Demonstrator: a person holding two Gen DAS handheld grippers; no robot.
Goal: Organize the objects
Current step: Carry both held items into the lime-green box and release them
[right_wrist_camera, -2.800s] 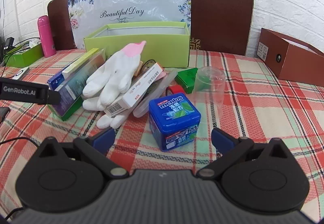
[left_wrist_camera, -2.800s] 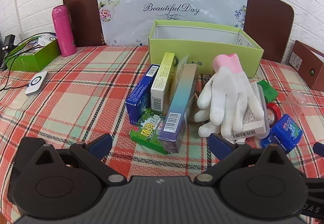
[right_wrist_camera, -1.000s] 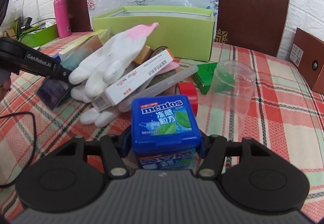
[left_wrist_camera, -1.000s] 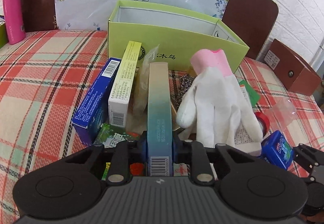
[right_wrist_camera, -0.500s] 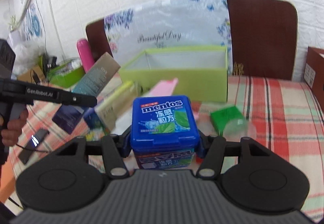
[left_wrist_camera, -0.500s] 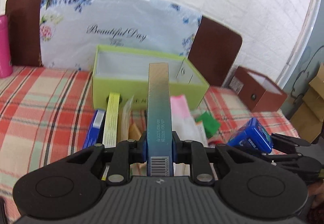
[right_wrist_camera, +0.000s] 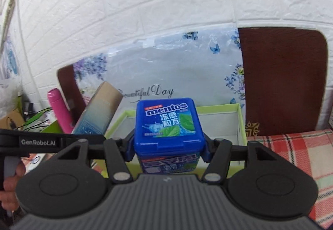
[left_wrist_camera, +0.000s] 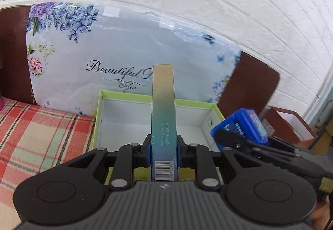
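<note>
My left gripper [left_wrist_camera: 163,152] is shut on a tall teal-and-gold gradient box [left_wrist_camera: 163,113] and holds it upright over the near edge of the open green box [left_wrist_camera: 97,117]. My right gripper [right_wrist_camera: 167,147] is shut on a blue Mentos tub [right_wrist_camera: 167,126], held above the green box [right_wrist_camera: 239,121]. In the left wrist view the Mentos tub [left_wrist_camera: 241,126] hangs at the green box's right corner. In the right wrist view the gradient box [right_wrist_camera: 97,114] tilts at the left. The inside of the green box shows white and bare.
A floral "Beautiful Day" bag [left_wrist_camera: 104,53] and brown chair backs [right_wrist_camera: 281,80] stand behind the green box. A pink bottle [right_wrist_camera: 59,113] is at the left. A brown box [left_wrist_camera: 289,126] sits at the right. The plaid tablecloth [left_wrist_camera: 41,132] lies below.
Both grippers have risen and moved forward with their loads, from above the pile of objects to over the green box. The pile has dropped out of view.
</note>
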